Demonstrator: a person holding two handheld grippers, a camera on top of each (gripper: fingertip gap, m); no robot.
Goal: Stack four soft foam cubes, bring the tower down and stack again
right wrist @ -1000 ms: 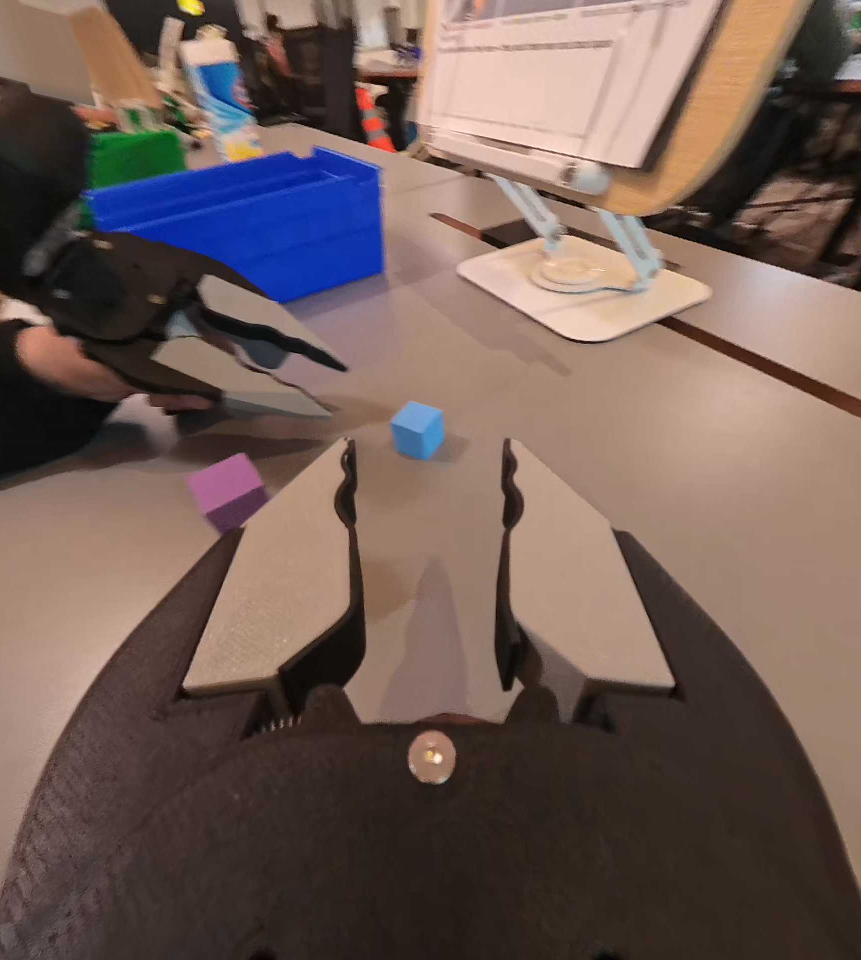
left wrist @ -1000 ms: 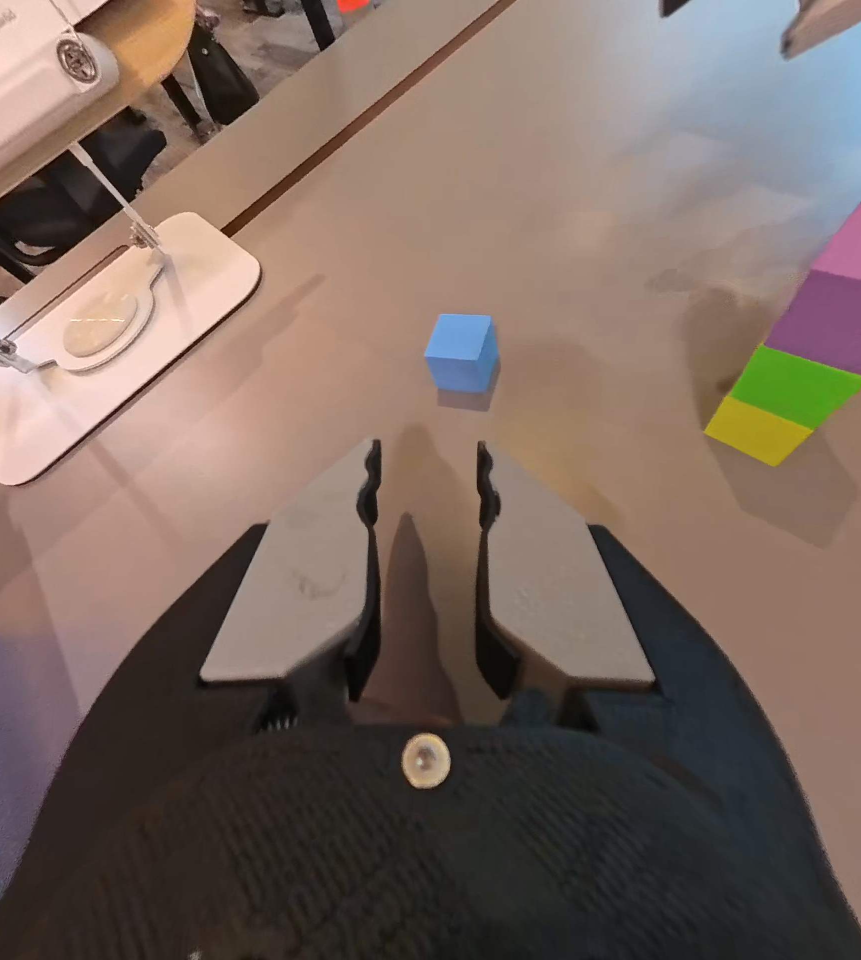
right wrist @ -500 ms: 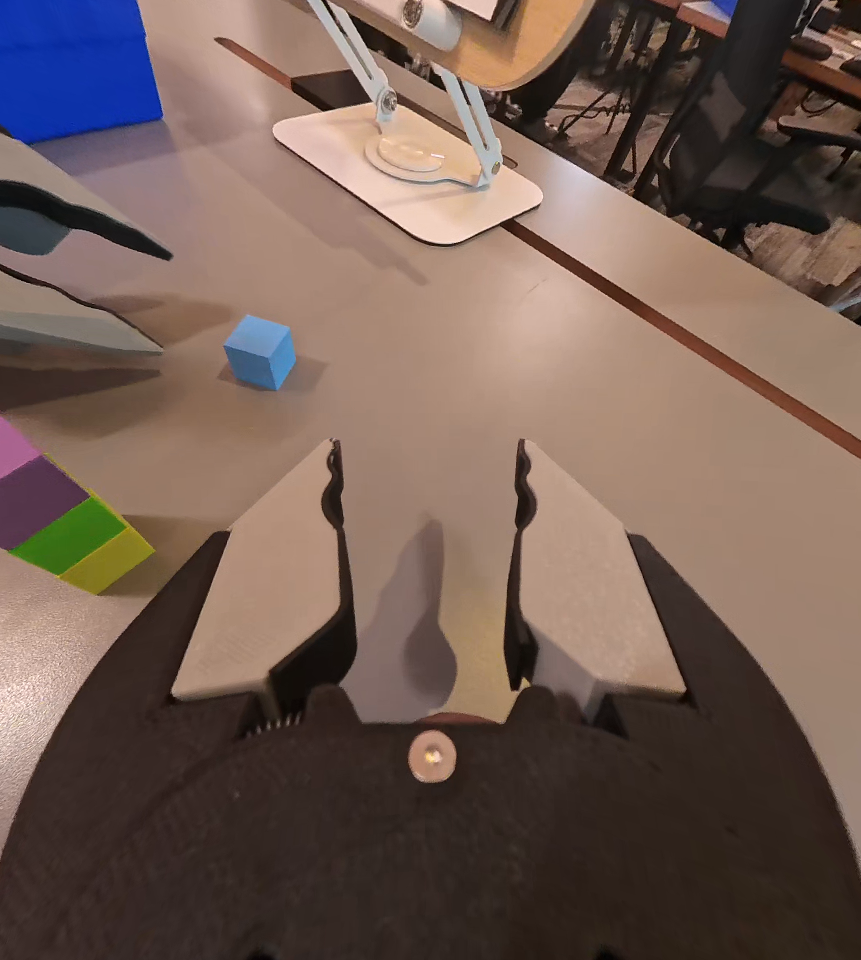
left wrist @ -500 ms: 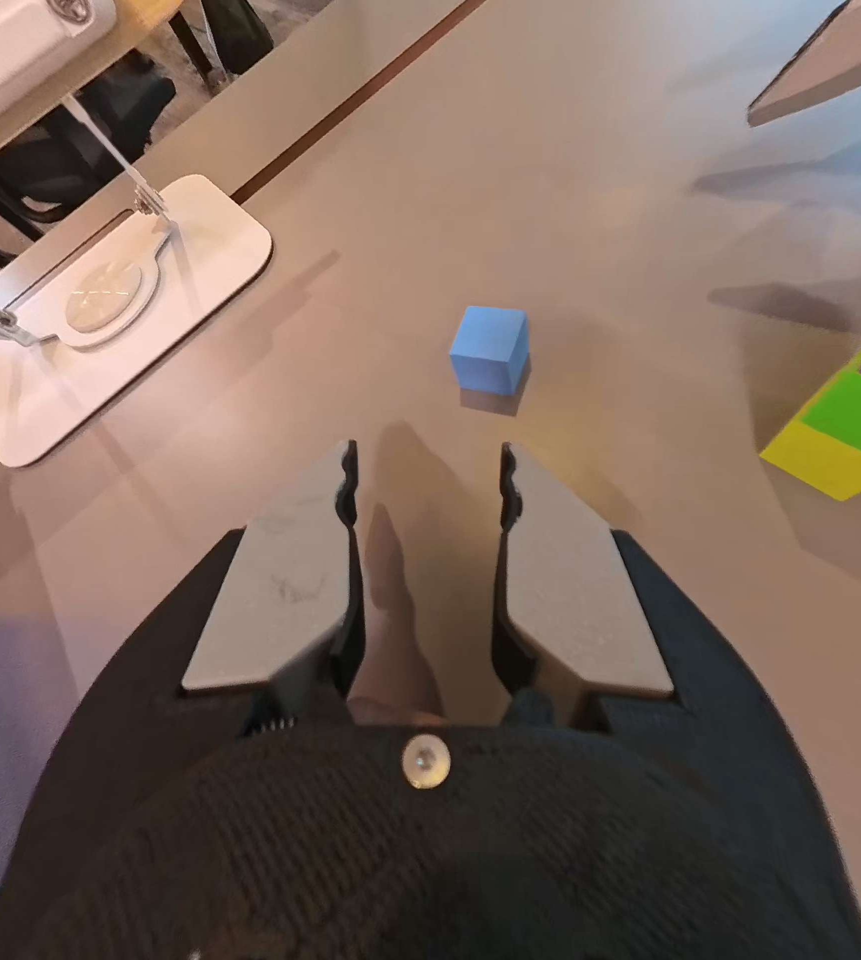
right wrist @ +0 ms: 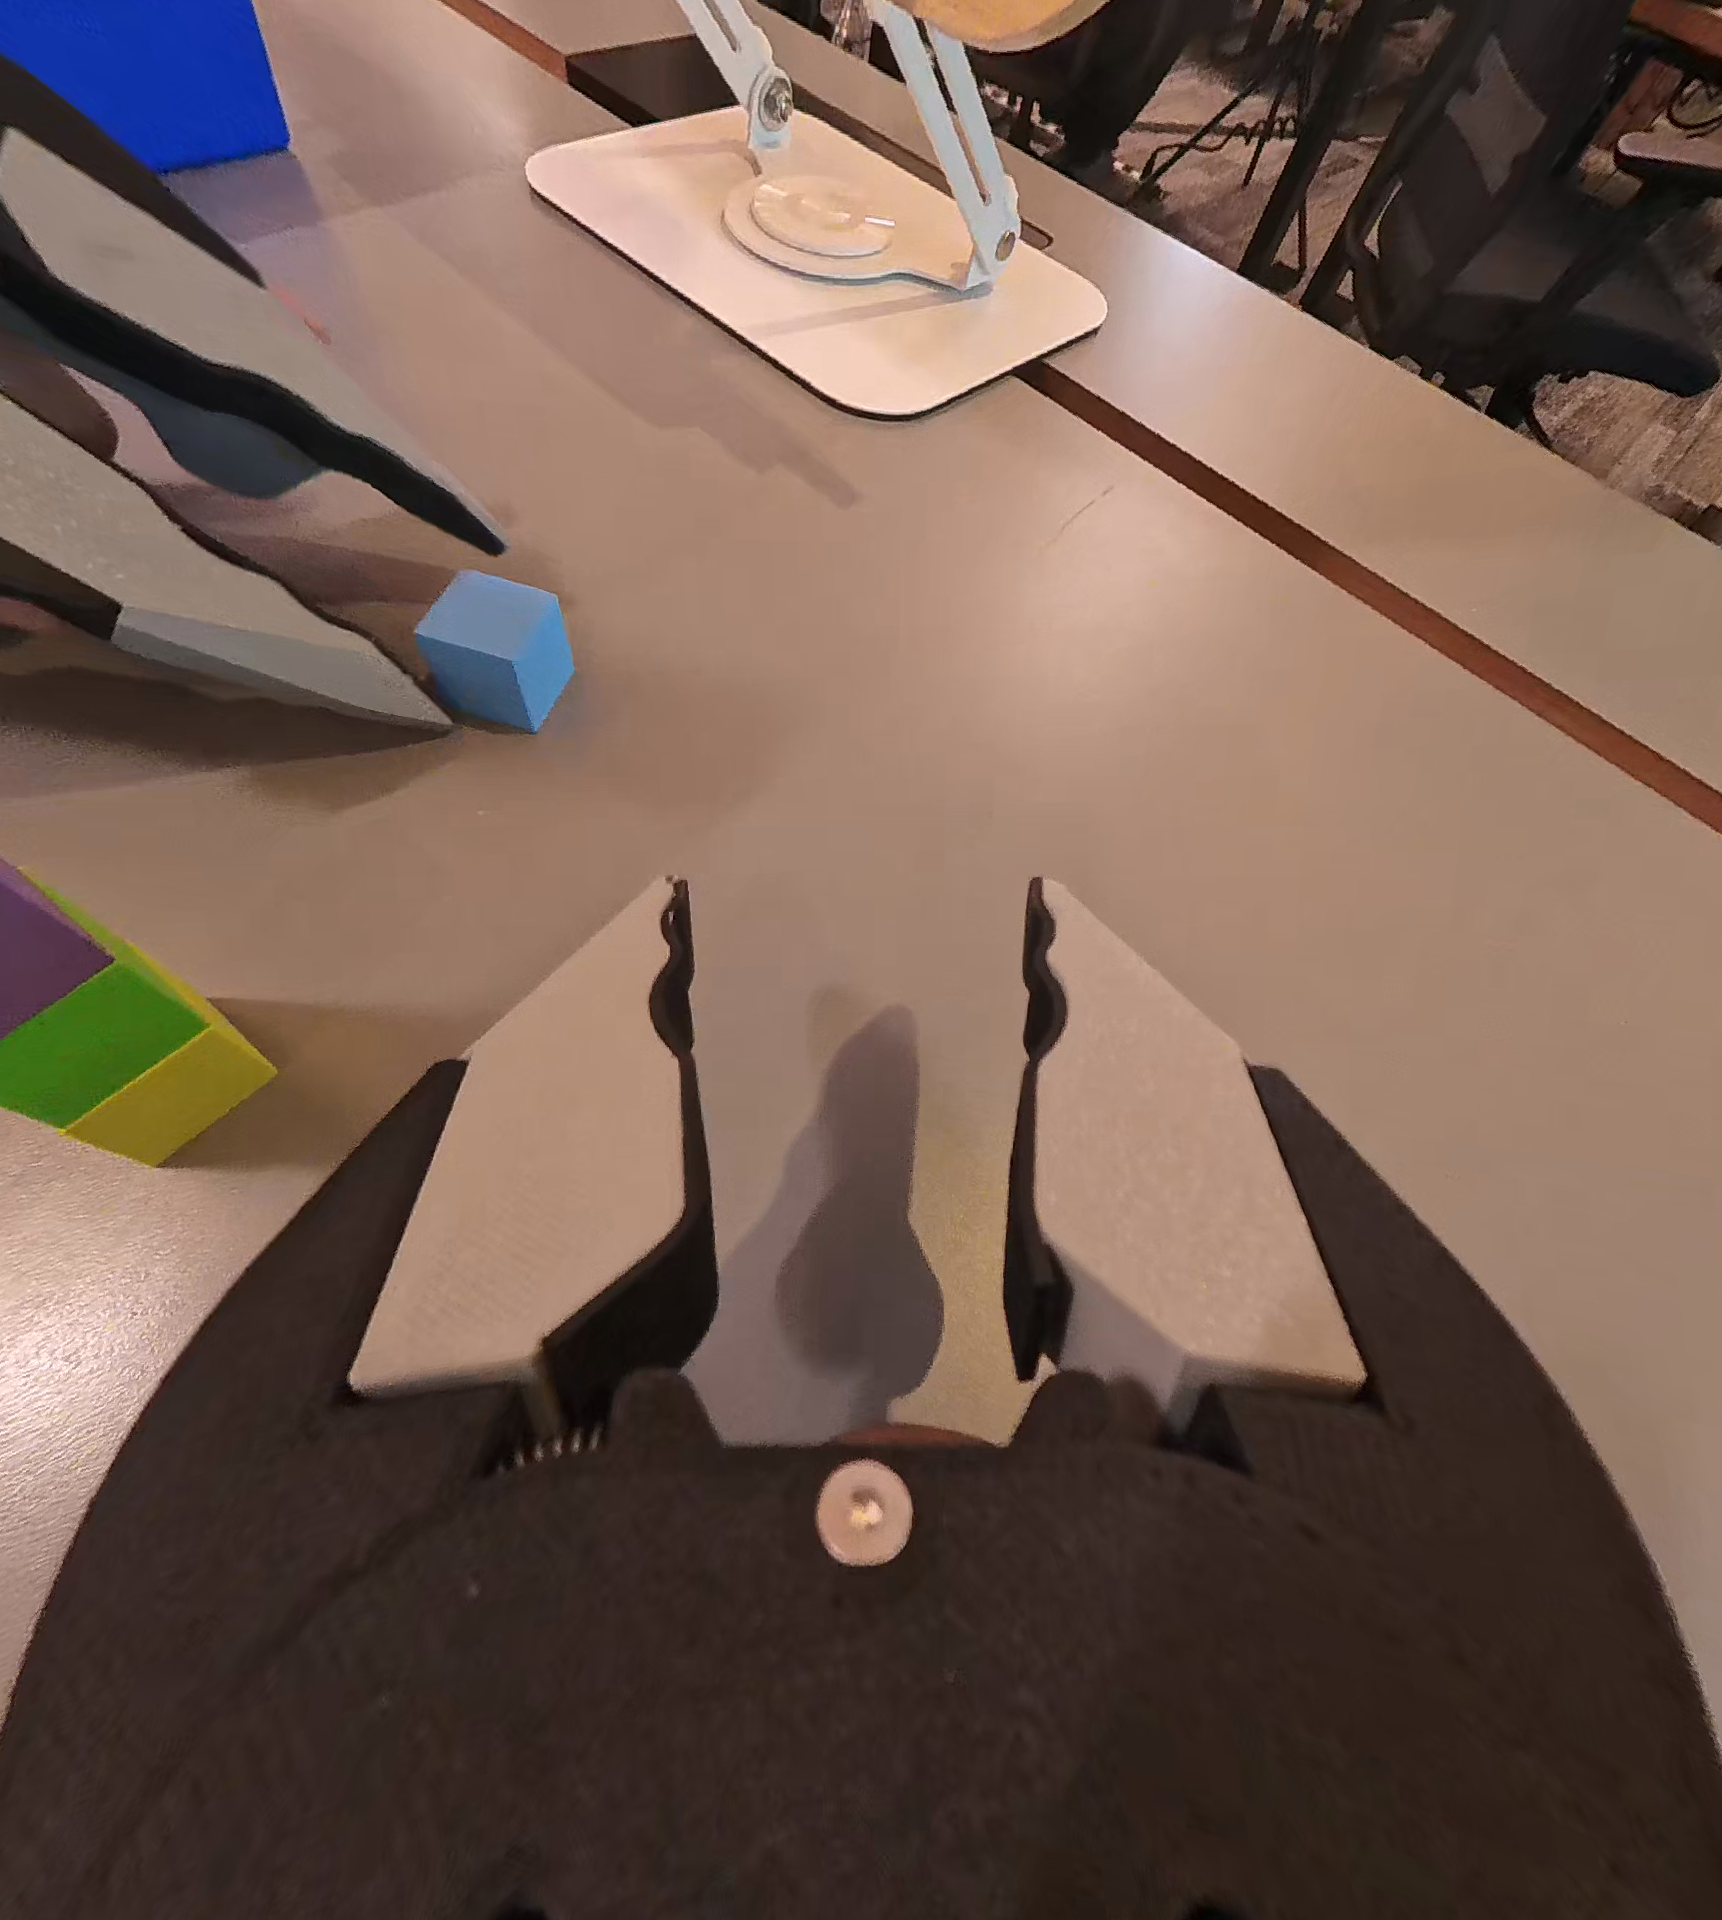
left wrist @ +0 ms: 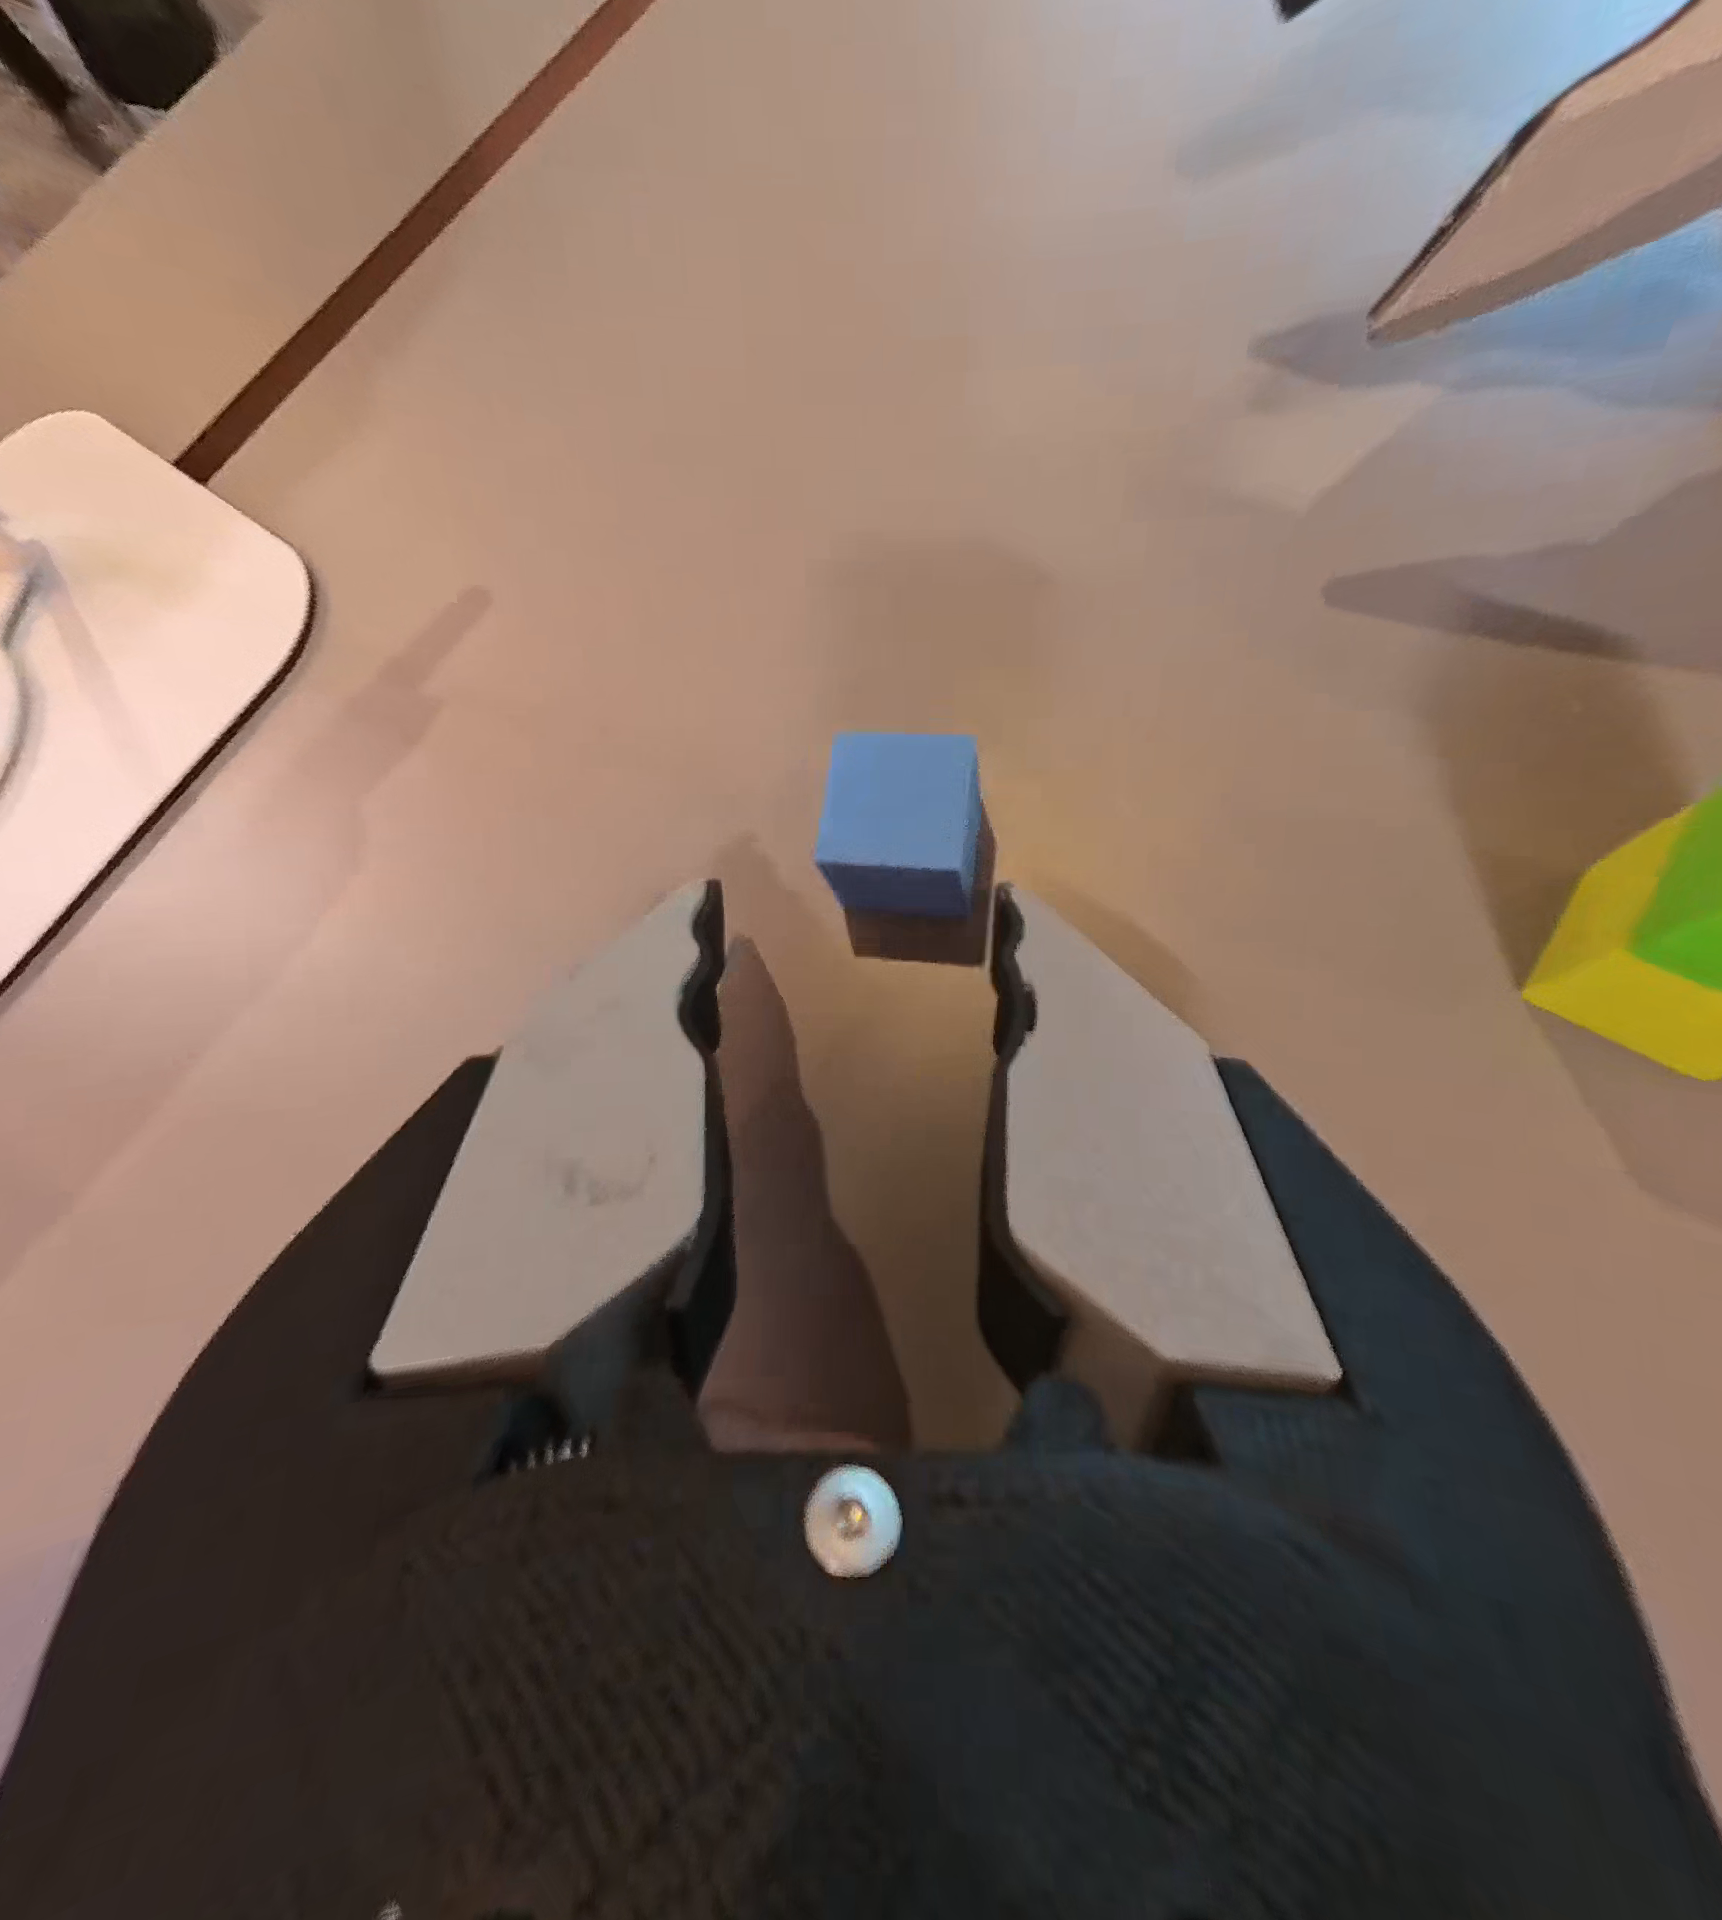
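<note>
left tool (left wrist: 855, 935): open, jaws flank near face of small blue soft foam cube (left wrist: 898, 824) on grey table (left wrist: 836, 364), lined up for pickup | right tool (right wrist: 855, 940): open, empty, held clear | yellow-green-purple foam cube stack (right wrist: 57, 1029): well apart, awaits fourth cube | white stand base plate (right wrist: 826, 270): far side, approach path unobstructed

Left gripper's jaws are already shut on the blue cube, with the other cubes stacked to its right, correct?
Not quite. In the left wrist view the left gripper has its jaws open, with the blue cube just ahead of the tips, ungripped. The stacked cubes are to its right.
</note>
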